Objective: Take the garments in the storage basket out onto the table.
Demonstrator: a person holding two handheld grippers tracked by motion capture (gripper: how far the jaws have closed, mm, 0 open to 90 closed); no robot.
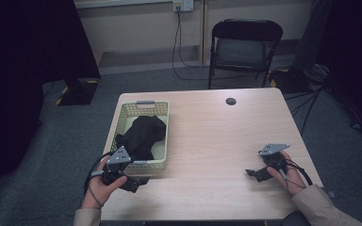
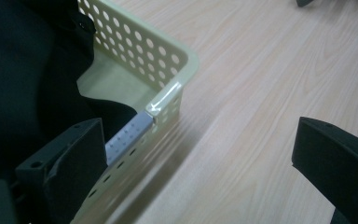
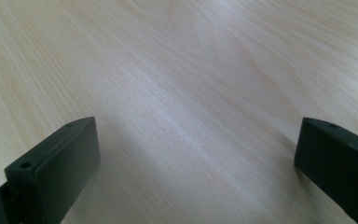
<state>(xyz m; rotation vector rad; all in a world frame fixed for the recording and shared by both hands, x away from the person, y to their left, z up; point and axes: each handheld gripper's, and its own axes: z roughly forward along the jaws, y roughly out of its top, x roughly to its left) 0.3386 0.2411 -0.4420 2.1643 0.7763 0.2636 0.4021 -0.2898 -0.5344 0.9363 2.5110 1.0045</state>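
Left gripper [image 1: 139, 181]: held in the person's left hand [image 1: 104, 184] at the table's front left corner, just outside the basket's near wall; its 2 jaws stand wide apart and clamp nothing. In the left gripper view 1 jaw sits against the basket's near wall and the other over bare wood.

Basket [image 1: 164, 136]: pale green perforated plastic, rectangular, on the left part of the table [image 1: 217, 136], running from near the back edge toward the front edge; a grey handle strip [image 2: 129, 137] sits on its near rim, and another on its far rim.

Garment [image 1: 143, 134]: black cloth, crumpled inside the basket, filling most of it; 1 fold drapes over the basket's left wall. It shows dark at the left of the left gripper view.

Cable hole [image 1: 231, 101]: 1 dark round grommet near the table's back edge, right of centre.

Right gripper [image 1: 250, 173]: held in the person's right hand [image 1: 290, 176] near the table's front right corner, low over bare wood, well apart from the basket; its 2 jaws are spread wide with nothing between them.

Chair [image 1: 245, 47]: dark folding chair on the floor beyond the table's back edge.
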